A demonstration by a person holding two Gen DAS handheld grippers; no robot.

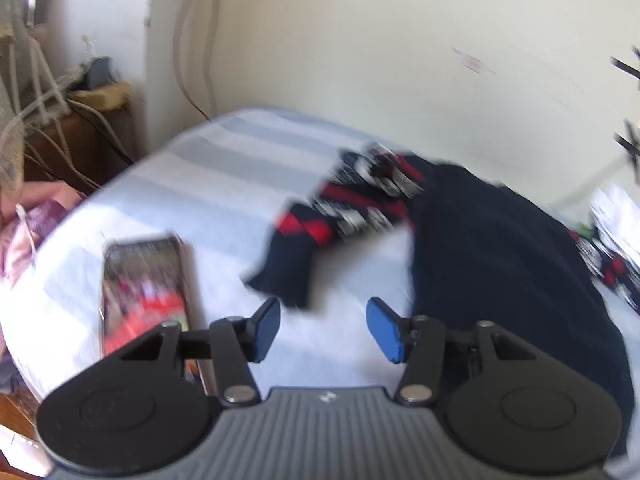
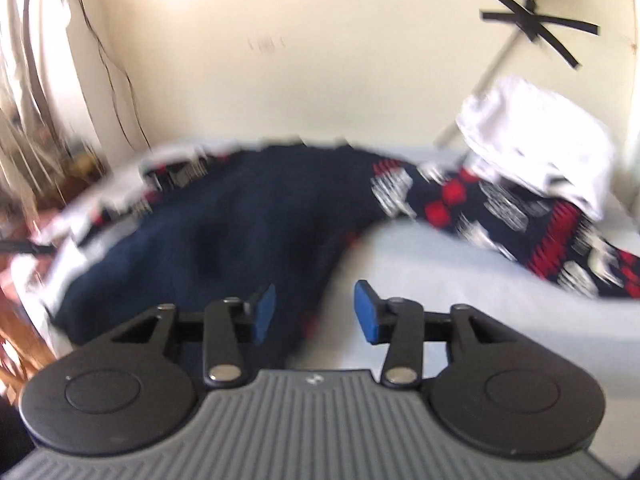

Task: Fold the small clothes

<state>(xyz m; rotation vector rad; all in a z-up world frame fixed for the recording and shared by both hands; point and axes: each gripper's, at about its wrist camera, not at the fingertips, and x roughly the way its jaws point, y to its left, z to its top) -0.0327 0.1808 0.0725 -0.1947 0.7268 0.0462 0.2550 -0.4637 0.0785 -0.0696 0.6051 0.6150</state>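
Nearest the lens in both views, we note the grey ribbed gripper body and black finger linkages. We find the left gripper point(image 1: 323, 330) with its blue pads spread apart and nothing between them, only pale bedsheet point(image 1: 168, 184) showing in the gap. We find the right gripper point(image 2: 315, 311) likewise spread and empty; its left pad sits over the near edge of the dark garment, but we cannot tell whether it touches the cloth.

We record the navy sweater point(image 2: 240, 224) lying flat on the sheet. Its body runs from the near left toward the far wall in the right wrist view. One patterned sleeve point(image 2: 500, 212), red and white on navy, stretches off to the right and is cut by the frame edge. In the left wrist view the other patterned sleeve point(image 1: 340, 216) angles from the upper body down to the left, its cuff end pointing toward the left gripper.

A folded white cloth point(image 2: 536, 140) rests on the far part of the right-hand sleeve, hiding some of it. A phone point(image 1: 146, 284) lies on the sheet left of the left gripper, partly covered by the linkage. Both views are motion-blurred, so we cannot make out the pattern detail or the hems.
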